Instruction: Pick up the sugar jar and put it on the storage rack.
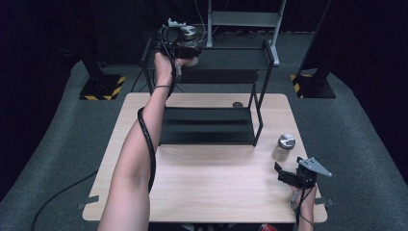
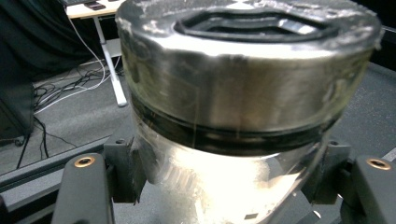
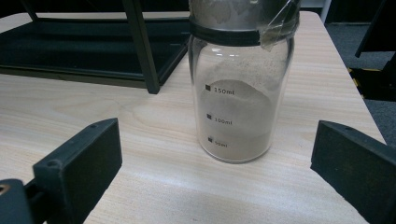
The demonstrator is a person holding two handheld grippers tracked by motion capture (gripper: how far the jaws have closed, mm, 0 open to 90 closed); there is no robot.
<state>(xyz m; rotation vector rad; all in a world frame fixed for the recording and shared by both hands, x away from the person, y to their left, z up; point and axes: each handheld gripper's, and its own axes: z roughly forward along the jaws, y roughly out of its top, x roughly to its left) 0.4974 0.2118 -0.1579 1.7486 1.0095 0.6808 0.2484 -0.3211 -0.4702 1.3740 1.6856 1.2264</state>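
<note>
A glass jar with a silver lid sits between the jaws of my left gripper, which is shut on its glass body. In the high view that jar and my left gripper are up at the left end of the black rack's top shelf; I cannot tell whether the jar rests on it. A second jar, part full of brownish powder and marked 50 to 150 ml, stands on the table. My right gripper is open just short of it, jaws wide on either side. From above, this jar is near the table's right edge, beyond my right gripper.
The black two-level rack has its lower shelf on the wooden table, its front right leg close to the powder jar. A small dark round object lies behind the rack. Striped stand bases sit on the floor.
</note>
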